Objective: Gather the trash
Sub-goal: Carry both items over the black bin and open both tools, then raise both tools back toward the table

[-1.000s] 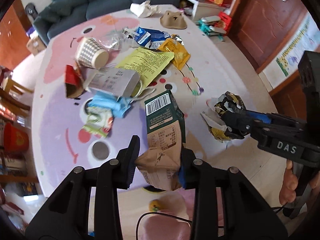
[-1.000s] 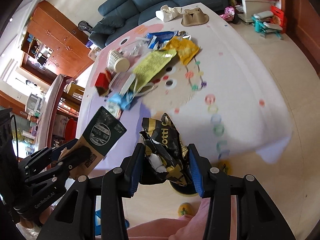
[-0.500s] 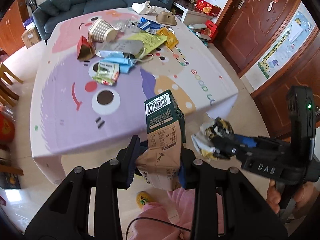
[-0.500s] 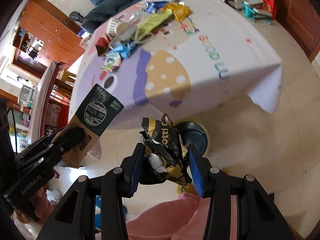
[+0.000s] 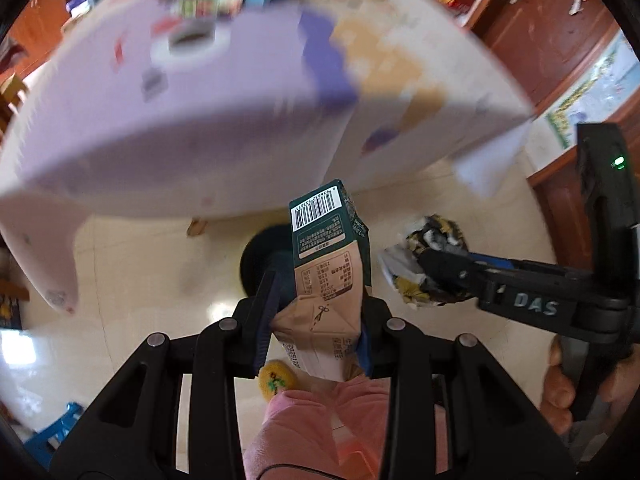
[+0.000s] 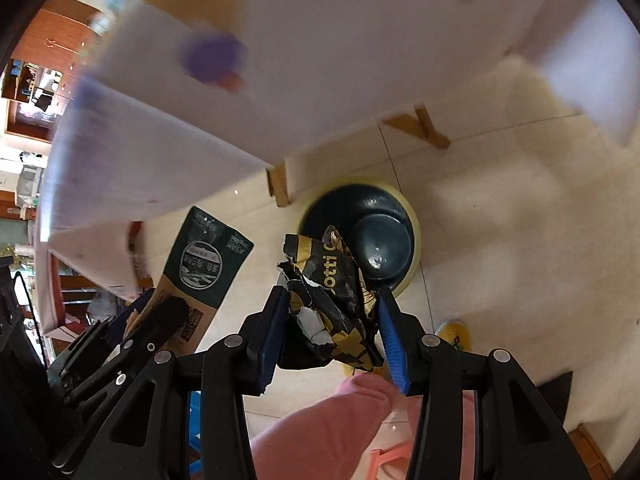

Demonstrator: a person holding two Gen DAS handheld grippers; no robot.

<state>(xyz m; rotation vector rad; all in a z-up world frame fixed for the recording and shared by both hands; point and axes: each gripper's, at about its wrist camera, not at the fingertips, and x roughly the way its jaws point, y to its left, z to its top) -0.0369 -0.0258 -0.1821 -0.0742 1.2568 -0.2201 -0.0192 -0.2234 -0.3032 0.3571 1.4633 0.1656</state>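
Between the left claw (image 5: 314, 322) pads, a carton (image 5: 330, 264) sits pinched.

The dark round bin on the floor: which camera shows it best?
The right wrist view. There the bin shows its dark inside and pale rim, just beyond the crumpled wrapper. In the left wrist view the bin is only a dark patch, mostly hidden behind the green carton.

Bright daylight, both views. Tablecloth (image 5: 200, 120) on bench heavily motion-blurred, its print smeared; trash above it on bench top streaked. Milk carton (image 5: 332, 264) below cloth edge sharp. Glare spots on floor tiles (image 5: 218, 306) beside carton. Fisheye bending, black vignette at corners.
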